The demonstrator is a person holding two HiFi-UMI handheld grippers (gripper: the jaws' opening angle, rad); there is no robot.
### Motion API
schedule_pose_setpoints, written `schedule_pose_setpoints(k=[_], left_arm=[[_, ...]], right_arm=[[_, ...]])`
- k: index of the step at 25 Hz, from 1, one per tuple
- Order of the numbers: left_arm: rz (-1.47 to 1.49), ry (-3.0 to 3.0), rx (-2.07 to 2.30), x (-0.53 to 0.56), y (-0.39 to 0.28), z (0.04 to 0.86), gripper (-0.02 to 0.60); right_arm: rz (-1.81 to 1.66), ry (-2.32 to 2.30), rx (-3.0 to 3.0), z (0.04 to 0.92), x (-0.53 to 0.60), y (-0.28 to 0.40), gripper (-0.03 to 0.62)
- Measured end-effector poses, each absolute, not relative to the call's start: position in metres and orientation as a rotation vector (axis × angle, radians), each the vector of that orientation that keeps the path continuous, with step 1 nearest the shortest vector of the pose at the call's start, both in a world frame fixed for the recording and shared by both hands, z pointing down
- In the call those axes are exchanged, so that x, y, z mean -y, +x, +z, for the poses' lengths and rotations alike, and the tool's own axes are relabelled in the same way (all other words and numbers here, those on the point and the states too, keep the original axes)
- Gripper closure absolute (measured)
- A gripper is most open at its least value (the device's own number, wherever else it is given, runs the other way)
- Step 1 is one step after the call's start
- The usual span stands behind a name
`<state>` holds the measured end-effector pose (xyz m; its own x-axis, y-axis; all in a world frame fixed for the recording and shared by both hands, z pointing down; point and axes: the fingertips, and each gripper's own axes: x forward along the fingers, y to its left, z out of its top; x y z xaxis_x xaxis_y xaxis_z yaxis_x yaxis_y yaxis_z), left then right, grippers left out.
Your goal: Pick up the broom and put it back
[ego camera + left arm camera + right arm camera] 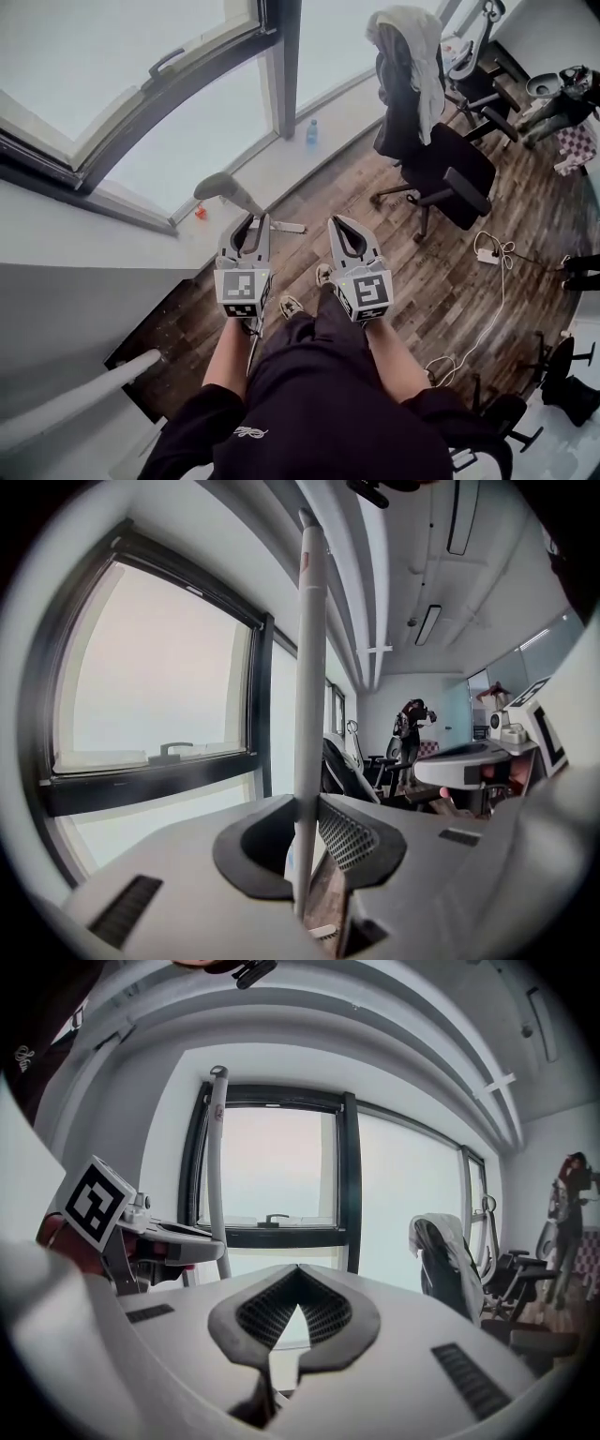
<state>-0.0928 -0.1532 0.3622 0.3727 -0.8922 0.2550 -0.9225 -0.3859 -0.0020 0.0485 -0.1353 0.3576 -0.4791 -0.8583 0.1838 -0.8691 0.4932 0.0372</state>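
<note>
Broom (307, 714): only its pale handle shows. It stands upright and runs up past the camera in the left gripper view. In the right gripper view the same handle (217, 1176) rises left of centre, looped end at top. Brush end is not seen in any view, so I can't tell if it's off the floor.

Left gripper (309, 808): jaws clamped on the handle, which passes straight between the pads. In the head view it (251, 225) sits left of my legs and points toward the window (122, 66).

Right gripper (297, 1269): tips closed together with nothing between them, only light through the gap behind. In the head view it (339, 225) is just right of the left one, the two side by side.

Around: wood floor (450, 281) under me, chair (441, 159) with a cloth over its back far right, bottle (311, 131) by the far window.

Step, my guess: pick-up done, now the carry to the storage spot. No rack or hook is visible, so I can't say where it goes.

Next move calls for:
- find the spot
- keep the handle upright and clear of the chair
- set the brush end down or lean the handle on a wall
- only then part the left jaws
</note>
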Motion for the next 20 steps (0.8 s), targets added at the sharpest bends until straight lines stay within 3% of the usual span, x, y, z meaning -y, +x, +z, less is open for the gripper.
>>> schedule_pose_setpoints(k=[8, 20], left_arm=[[0.358, 2.441, 1.695, 0.197, -0.099, 0.374, 0.505], [0.525, 2.29, 1.66, 0.261, -0.095, 0.461, 0.505]], right_arm=[[0.139, 1.452, 2.597, 0.376, 0.183, 0.035, 0.572], [0.312, 1.358, 2.597, 0.445, 0.252, 0.025, 0.572]])
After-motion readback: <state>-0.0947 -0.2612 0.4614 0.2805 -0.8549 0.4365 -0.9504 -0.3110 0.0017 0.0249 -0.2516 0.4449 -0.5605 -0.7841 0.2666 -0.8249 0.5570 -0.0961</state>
